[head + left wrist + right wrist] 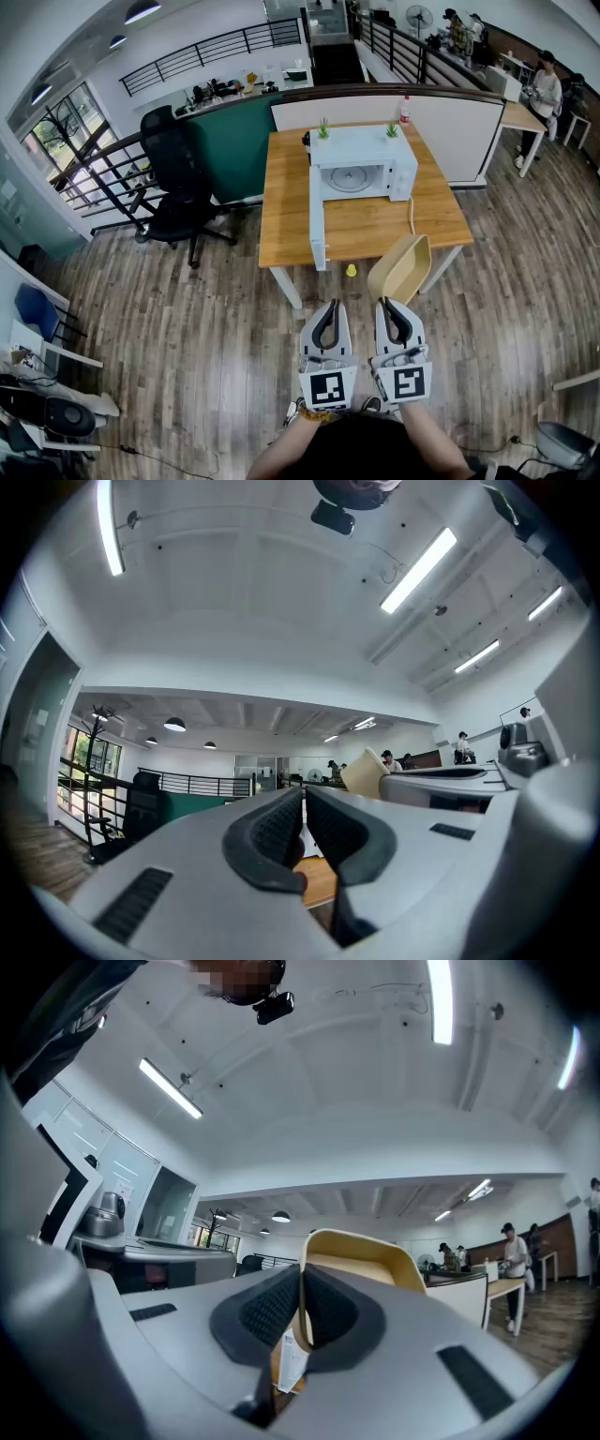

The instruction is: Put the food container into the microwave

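A white microwave stands on the wooden table with its door swung open toward me. My right gripper is shut on the rim of a tan food container, held tilted in the air over the table's near right corner. In the right gripper view the container rises just past the pinching jaws. My left gripper hangs beside it, shut and empty; its pads meet in the left gripper view, where the container shows to the right.
A small yellow object lies on the floor by the table's front edge. A black office chair stands left of the table. Two small plants sit on the microwave, a bottle behind. A low partition wall backs the table.
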`<action>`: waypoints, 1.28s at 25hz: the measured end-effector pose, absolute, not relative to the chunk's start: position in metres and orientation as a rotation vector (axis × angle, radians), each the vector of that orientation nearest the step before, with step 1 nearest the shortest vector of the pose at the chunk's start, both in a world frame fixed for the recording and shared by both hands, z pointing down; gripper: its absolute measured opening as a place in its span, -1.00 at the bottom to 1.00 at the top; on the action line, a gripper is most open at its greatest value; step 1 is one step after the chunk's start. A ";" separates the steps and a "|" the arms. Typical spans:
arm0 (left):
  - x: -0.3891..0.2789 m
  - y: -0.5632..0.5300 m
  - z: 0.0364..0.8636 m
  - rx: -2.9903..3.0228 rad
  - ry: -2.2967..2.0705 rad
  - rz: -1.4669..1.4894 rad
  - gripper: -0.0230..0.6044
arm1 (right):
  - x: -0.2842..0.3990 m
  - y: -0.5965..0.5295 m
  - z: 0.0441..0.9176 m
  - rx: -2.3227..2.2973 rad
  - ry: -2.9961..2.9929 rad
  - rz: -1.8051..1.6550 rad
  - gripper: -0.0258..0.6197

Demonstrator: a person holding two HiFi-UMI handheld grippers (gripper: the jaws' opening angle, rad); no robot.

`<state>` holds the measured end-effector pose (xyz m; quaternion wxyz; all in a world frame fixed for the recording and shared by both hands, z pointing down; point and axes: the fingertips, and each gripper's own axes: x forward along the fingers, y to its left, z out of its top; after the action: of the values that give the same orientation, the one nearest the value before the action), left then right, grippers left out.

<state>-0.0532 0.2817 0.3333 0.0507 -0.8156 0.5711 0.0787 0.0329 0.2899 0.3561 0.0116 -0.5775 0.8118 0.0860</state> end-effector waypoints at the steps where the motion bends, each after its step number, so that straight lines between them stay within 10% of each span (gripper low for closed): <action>1: -0.052 0.280 0.333 -2.487 1.733 0.242 -0.83 | 0.033 0.288 0.356 -1.809 2.523 0.267 -0.86; 32: -0.063 0.231 0.350 -2.618 1.657 0.249 -0.83 | 0.009 0.246 0.369 -1.824 2.551 0.226 -0.86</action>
<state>-0.0632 0.2314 0.3496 0.0166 -0.8421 0.5331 0.0801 0.0086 0.2456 0.3686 -0.0013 -0.5802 0.8113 0.0719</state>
